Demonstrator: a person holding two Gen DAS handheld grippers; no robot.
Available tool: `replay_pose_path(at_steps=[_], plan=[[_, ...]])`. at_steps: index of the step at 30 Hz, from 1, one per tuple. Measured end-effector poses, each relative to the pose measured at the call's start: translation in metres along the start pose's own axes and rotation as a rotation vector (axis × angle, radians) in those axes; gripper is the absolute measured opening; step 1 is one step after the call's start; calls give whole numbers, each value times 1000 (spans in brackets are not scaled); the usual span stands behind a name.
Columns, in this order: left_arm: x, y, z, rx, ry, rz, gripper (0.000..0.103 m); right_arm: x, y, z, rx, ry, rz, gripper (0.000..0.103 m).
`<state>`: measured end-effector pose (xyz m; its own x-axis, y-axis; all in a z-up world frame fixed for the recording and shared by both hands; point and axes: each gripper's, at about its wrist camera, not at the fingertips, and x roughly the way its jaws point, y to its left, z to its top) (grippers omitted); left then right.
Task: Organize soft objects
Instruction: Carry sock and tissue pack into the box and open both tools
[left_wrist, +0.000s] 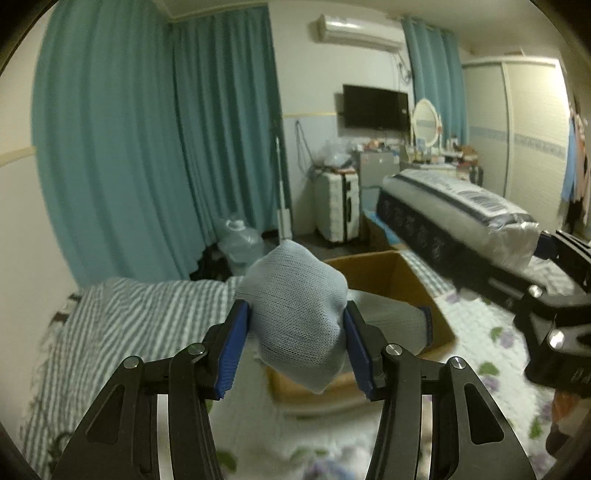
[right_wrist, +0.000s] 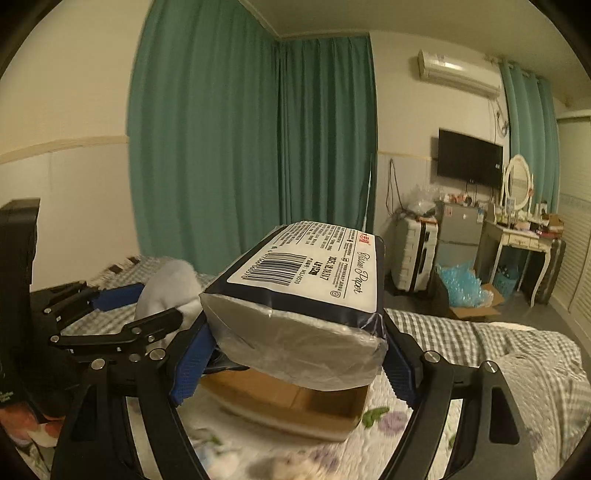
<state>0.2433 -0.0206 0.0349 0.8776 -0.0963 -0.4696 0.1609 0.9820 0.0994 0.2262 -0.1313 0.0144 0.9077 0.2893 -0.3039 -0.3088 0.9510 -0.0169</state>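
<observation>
My left gripper (left_wrist: 297, 332) is shut on a balled light blue knit sock (left_wrist: 295, 306) and holds it above an open cardboard box (left_wrist: 417, 280) on the bed. My right gripper (right_wrist: 295, 354) is shut on a pack of tissue paper (right_wrist: 306, 291) in dark blue and clear wrap, held above the same box (right_wrist: 295, 402). The tissue pack also shows in the left wrist view (left_wrist: 465, 218) at the right, and the sock in the right wrist view (right_wrist: 166, 288) at the left. A grey sock (left_wrist: 391, 321) with a dark blue cuff lies in the box.
The box rests on a floral bedsheet (left_wrist: 491, 343). A striped quilt (left_wrist: 140, 317) lies left of it, a checked blanket (right_wrist: 498, 343) to the right. Teal curtains (left_wrist: 129, 147), a white suitcase (left_wrist: 338, 206), a water jug (left_wrist: 242, 242) and a dressing table (right_wrist: 521, 236) stand beyond.
</observation>
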Motion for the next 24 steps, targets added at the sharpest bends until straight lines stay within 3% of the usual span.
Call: replay_pose_path(at_steps=[3,8,11,13,14,15,21,24], plan=[[51,-6,-6,-1,56,-5,50,49,-20,-12,15,52,5,81],[100,-16,-17,26,101,3,50,103,-47,-36,20,112,7,82],[108,-19,-19,23,94,-6,55,118,-58,-44,28,123,8,88],[108,-17,-17,4,91,-16,67,118,-63,-45,44,113,13,97],[105,-16,-16,-4,84,-8,81,114,-66,-44,49,100,5,98],[102,-15,-14,-10,77,0,88,110,-68,-43,54,93,-2,99],[47,-7,11,-19,15,22,88,54,-67,-14,46,44,-33,101],[-11,0,26,-36,-54,10,88,13,-56,7,33,26,-38,102]])
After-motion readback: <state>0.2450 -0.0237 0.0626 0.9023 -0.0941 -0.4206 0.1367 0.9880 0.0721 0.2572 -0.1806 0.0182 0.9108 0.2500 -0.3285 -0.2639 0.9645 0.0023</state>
